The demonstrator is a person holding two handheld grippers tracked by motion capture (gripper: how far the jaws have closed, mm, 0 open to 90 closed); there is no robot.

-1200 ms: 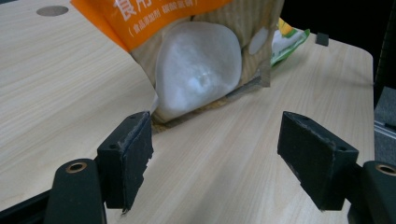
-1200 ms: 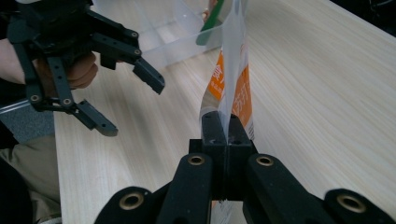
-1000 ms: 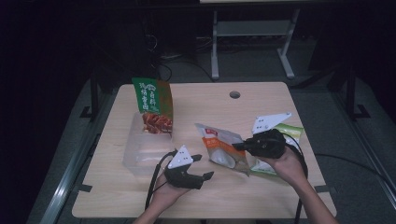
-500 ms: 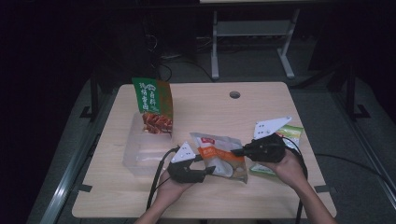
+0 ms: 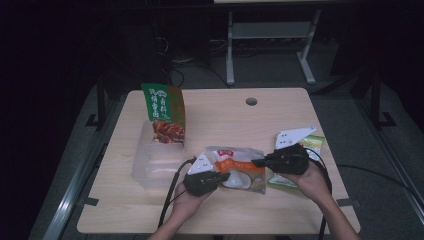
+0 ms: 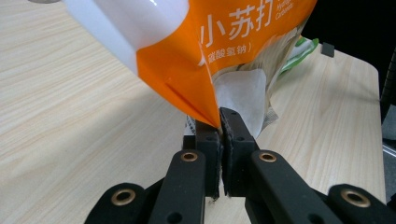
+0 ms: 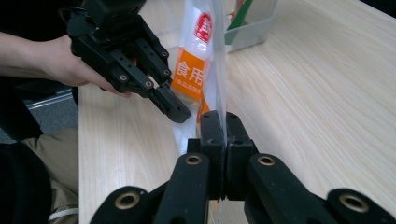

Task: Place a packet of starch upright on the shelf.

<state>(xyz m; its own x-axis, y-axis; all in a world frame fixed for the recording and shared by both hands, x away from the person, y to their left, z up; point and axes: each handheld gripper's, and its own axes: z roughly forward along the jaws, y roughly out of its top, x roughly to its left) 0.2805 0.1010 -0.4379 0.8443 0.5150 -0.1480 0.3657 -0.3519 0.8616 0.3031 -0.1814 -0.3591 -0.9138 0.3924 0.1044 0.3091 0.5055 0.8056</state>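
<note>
Both grippers, left gripper (image 5: 223, 176) just closed, right gripper (image 5: 256, 162), pinch orange-white plastic pouch (image 5: 239, 169); clear plastic bin (image 5: 150, 162) left, green packet (image 5: 312, 145) right.

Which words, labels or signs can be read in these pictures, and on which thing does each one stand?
"小苏打", white on orange, on the orange and white pouch
"(碳酸氢钠)", small, below it on the same pouch
"食用", white on orange, on that pouch in the right gripper view
Red logo at the pouch top: too small to read
Green snack bag: white characters, too blurred to read
Green packet: nothing legible
</note>
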